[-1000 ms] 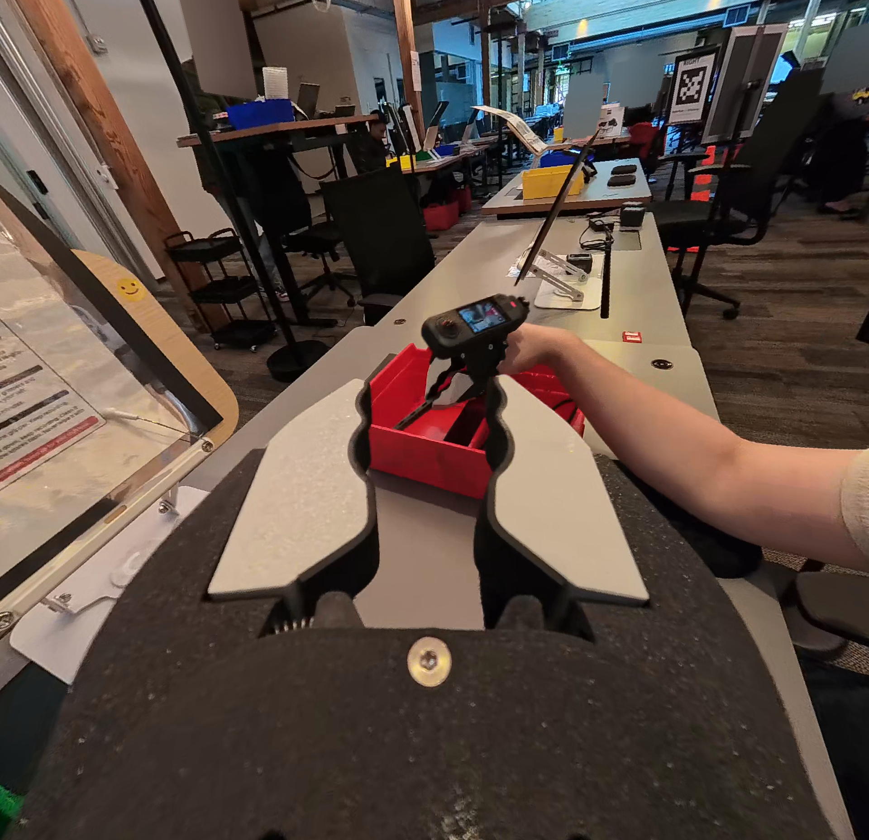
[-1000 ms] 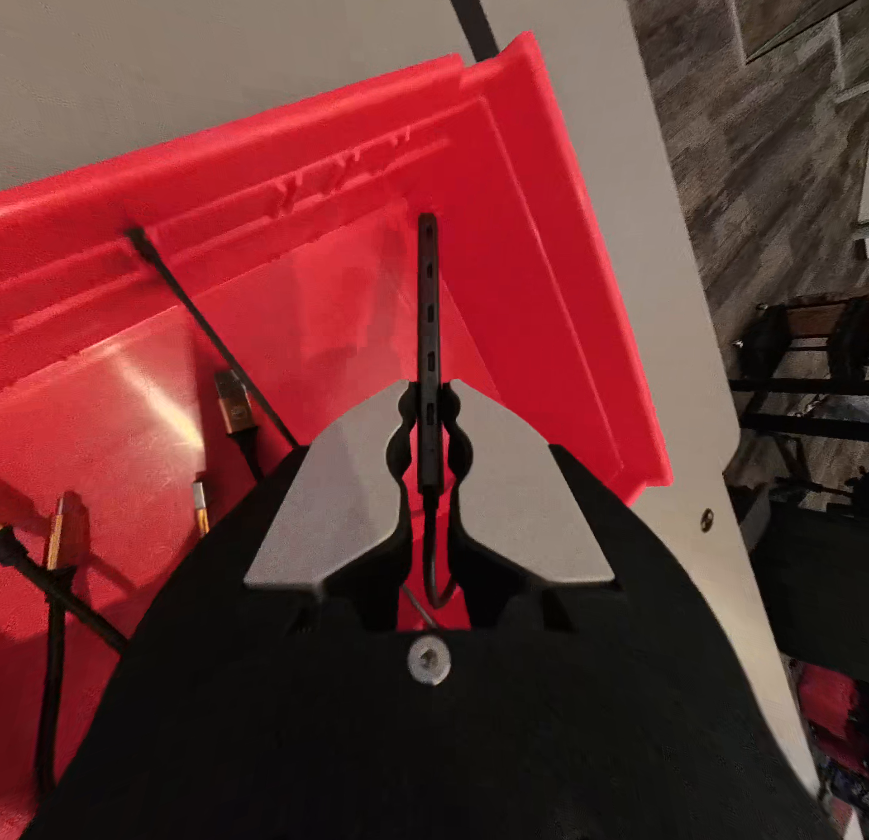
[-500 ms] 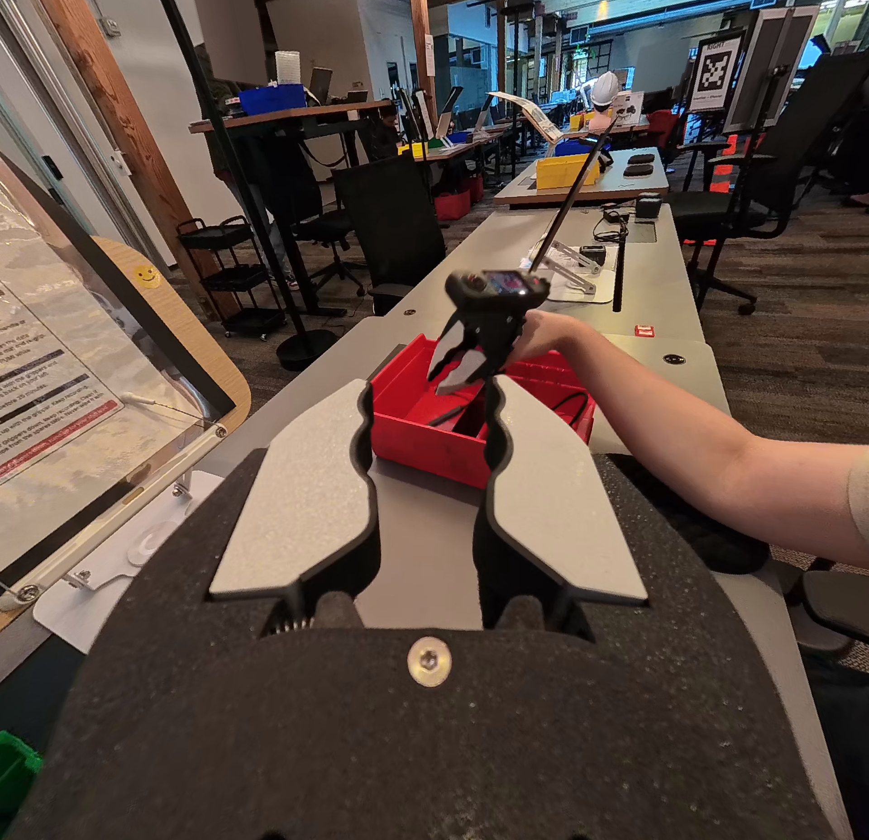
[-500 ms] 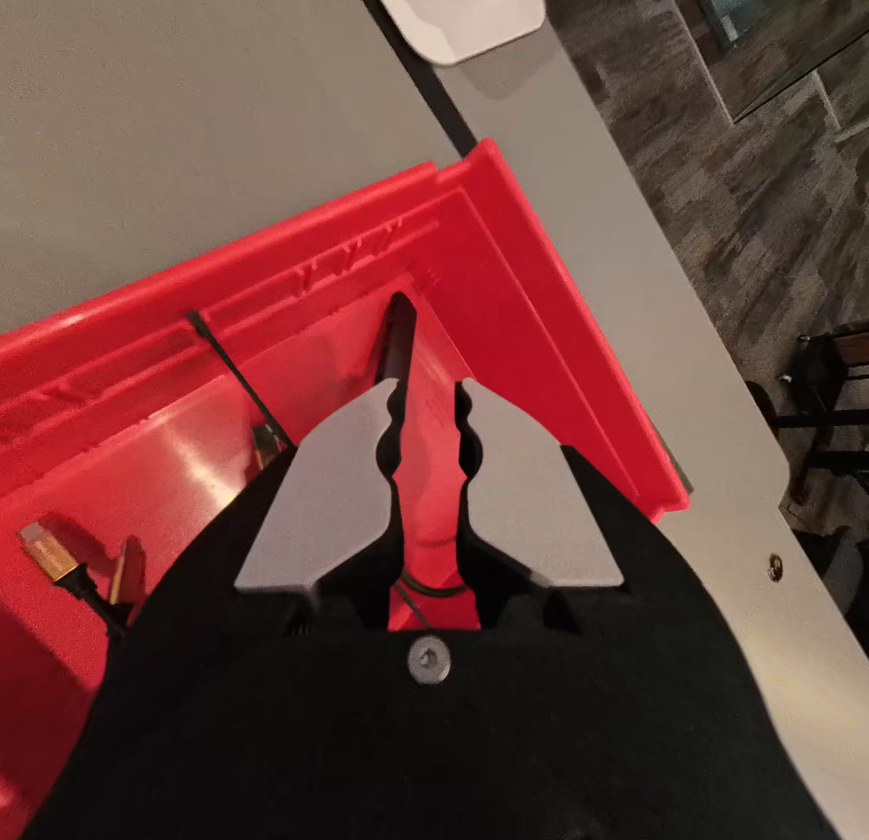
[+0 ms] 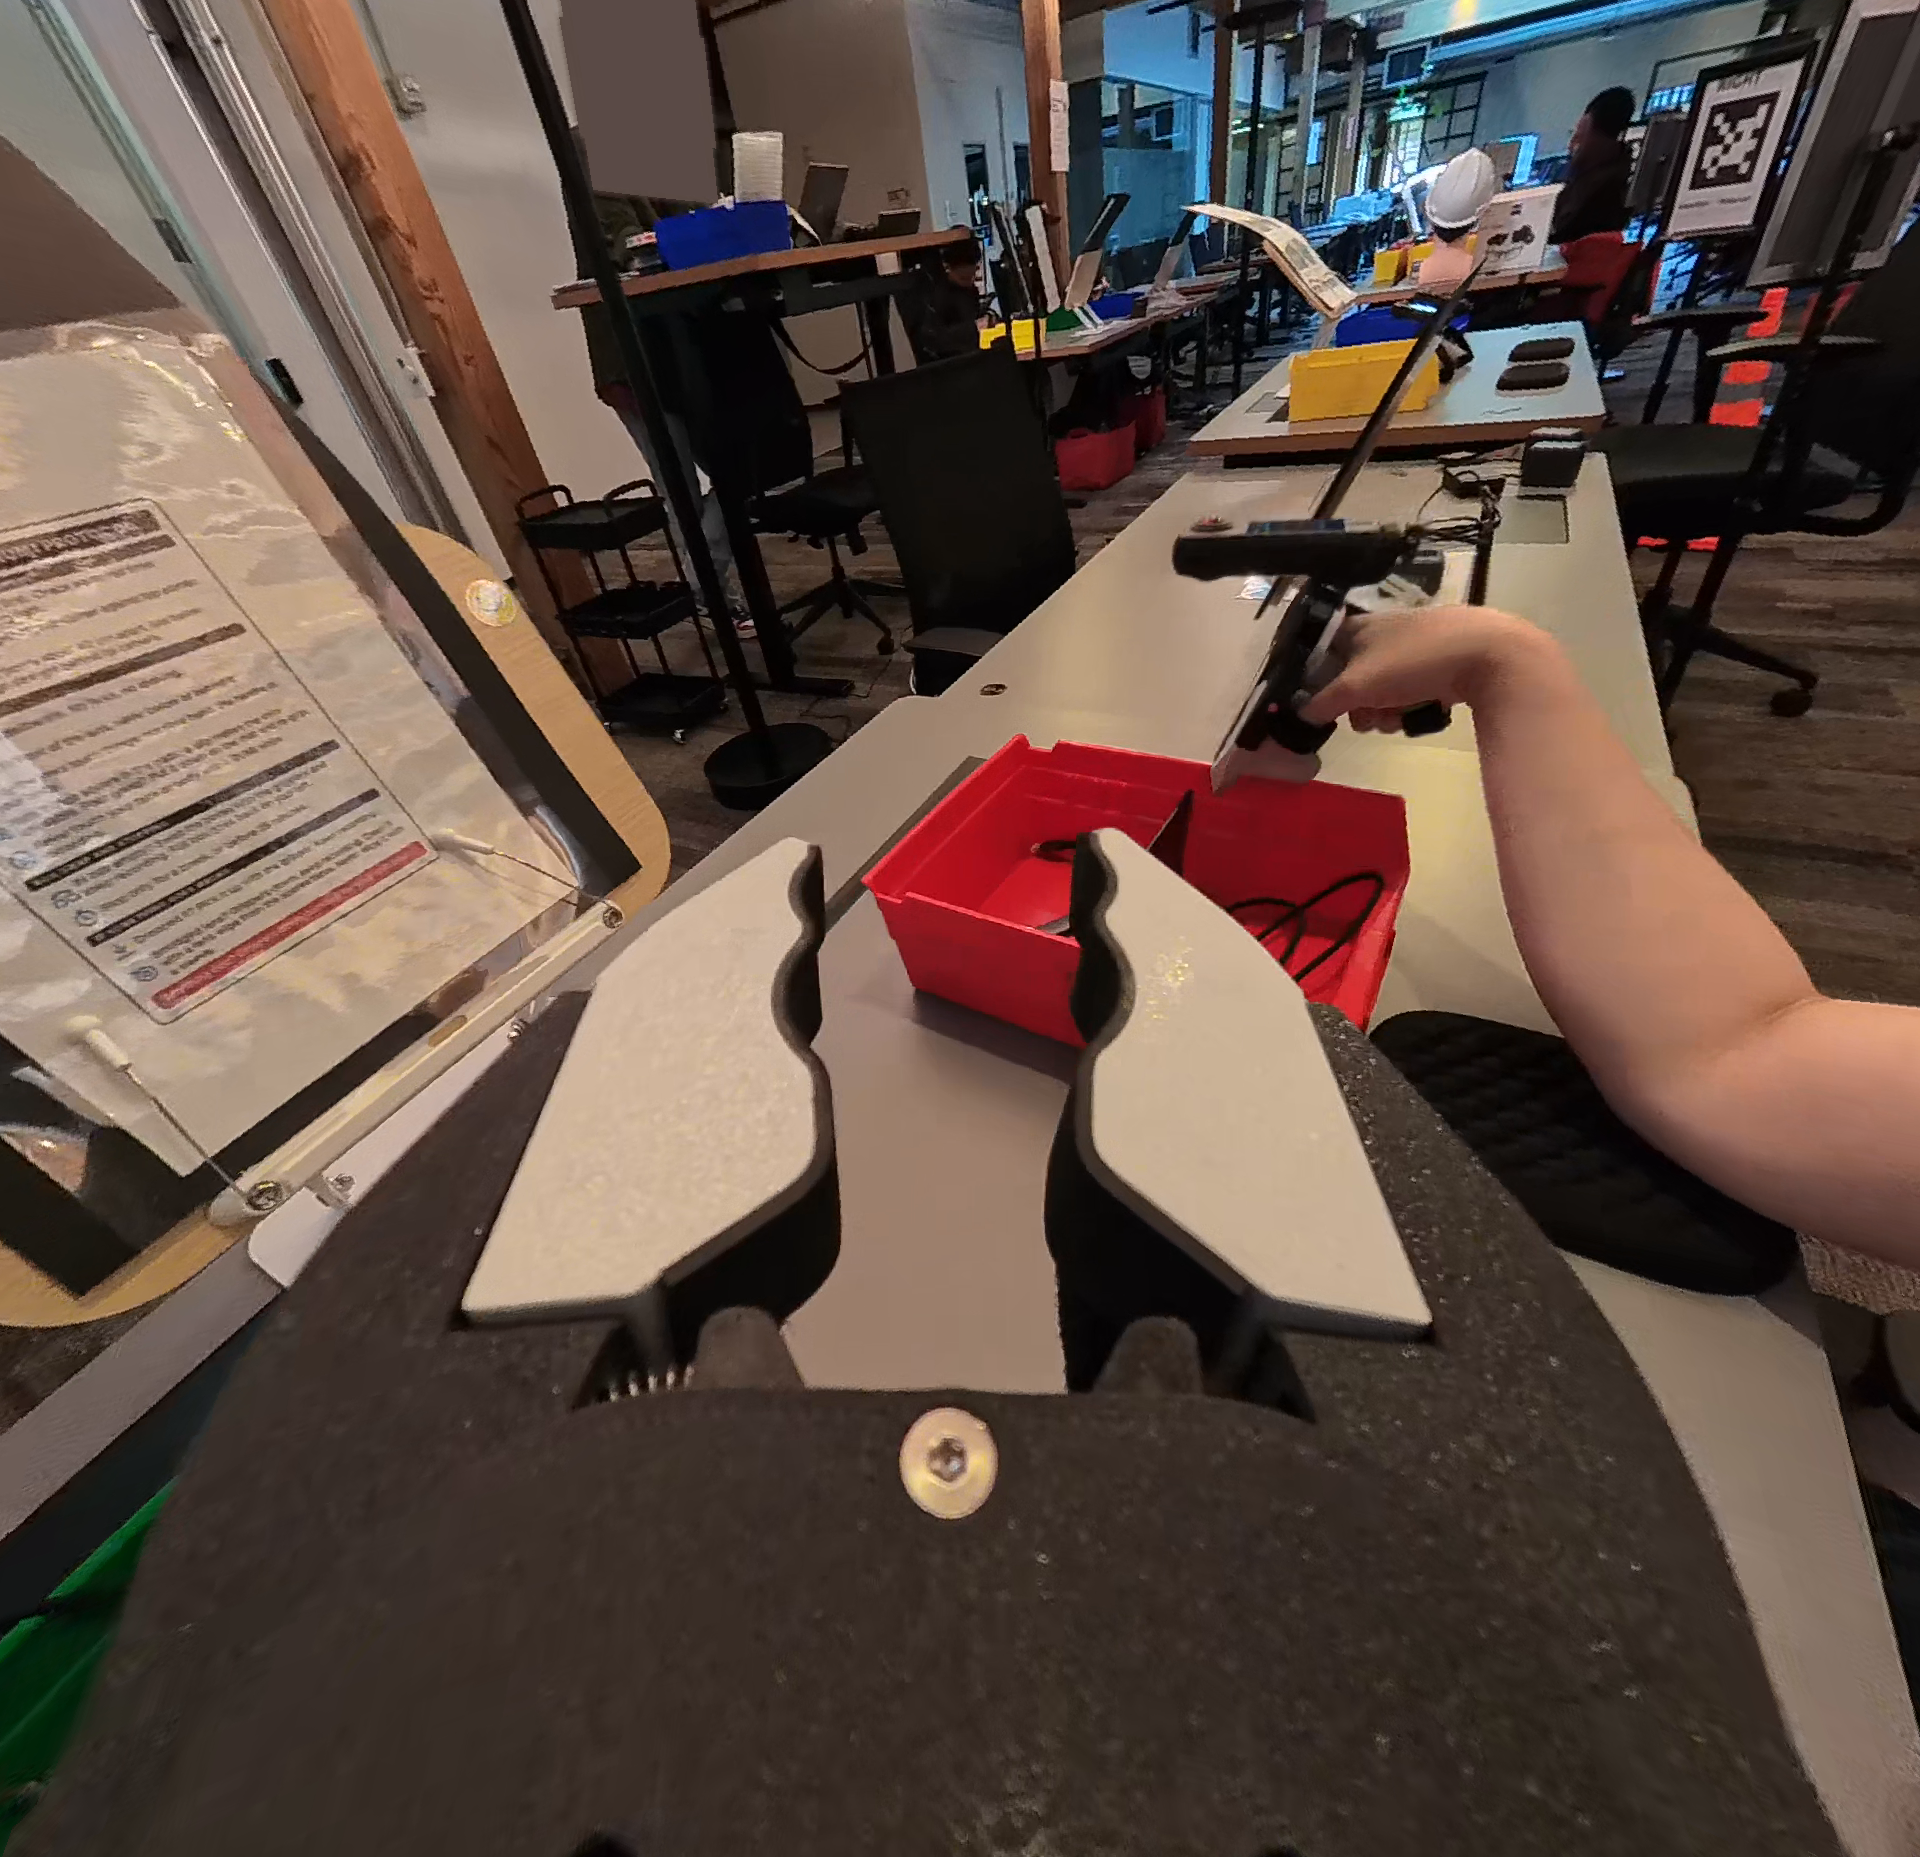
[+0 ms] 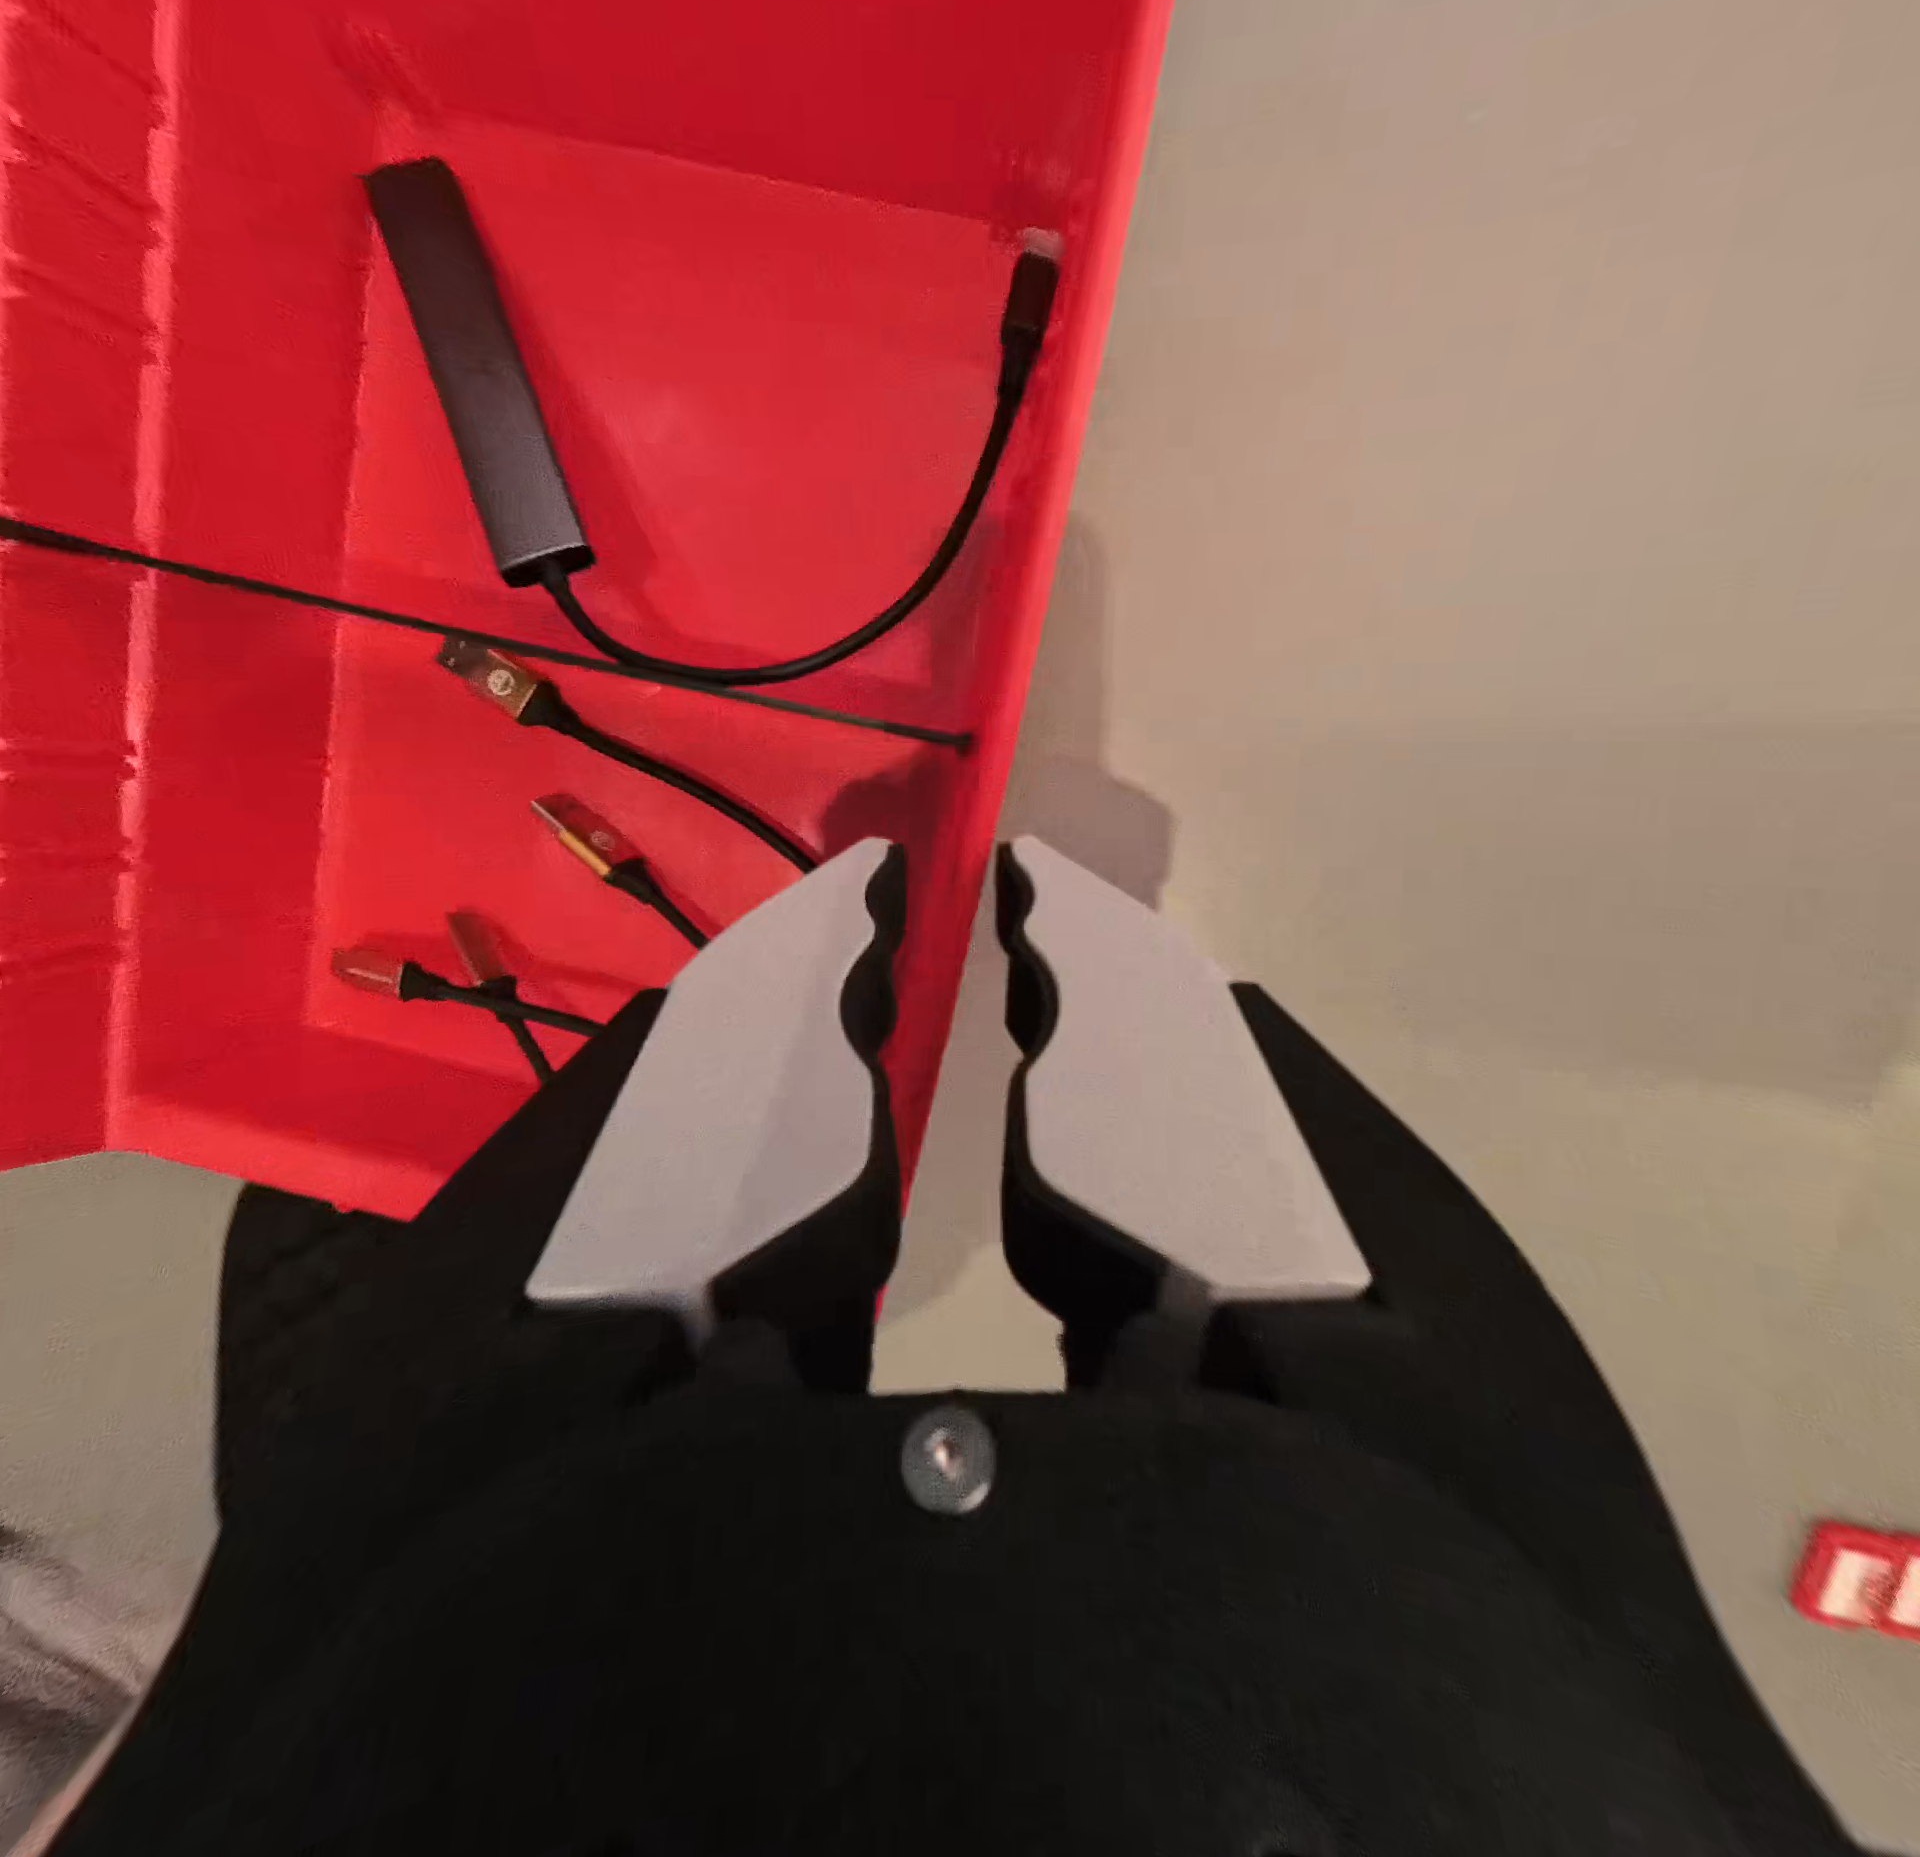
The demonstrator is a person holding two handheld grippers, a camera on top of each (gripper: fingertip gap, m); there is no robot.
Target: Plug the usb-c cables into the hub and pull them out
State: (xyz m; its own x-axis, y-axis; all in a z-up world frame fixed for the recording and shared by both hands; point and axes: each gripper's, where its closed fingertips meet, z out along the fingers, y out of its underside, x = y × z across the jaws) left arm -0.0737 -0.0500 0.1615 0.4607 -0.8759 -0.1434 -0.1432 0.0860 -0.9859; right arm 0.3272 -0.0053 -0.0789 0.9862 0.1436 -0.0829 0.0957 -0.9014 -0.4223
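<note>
A red bin (image 6: 83,664) on the grey table holds a slim dark grey hub (image 6: 473,363) lying flat. The hub's own short cable curves to a plug (image 6: 1034,290) by the bin wall. Several black USB cables with gold plugs (image 6: 499,680) lie loose below the hub. My right gripper (image 6: 948,862) is open and empty above the bin's side wall. It also shows in the left wrist view (image 5: 1262,727), held over the bin's far edge. My left gripper (image 5: 945,872) is open and empty, short of the bin (image 5: 977,945).
A thin black strand (image 6: 312,602) crosses the bin. A small red card (image 6: 1860,1610) lies on the table. A black wrist pad (image 5: 1558,1153) lies under the person's forearm. A framed sign stand (image 5: 208,768) is at the left. A green bin (image 5: 62,1651) is at the lower left.
My right gripper opened and let go of the hub, then rose and drew back over the bin wall. The hub now lies flat in the bin. My left gripper stayed open.
</note>
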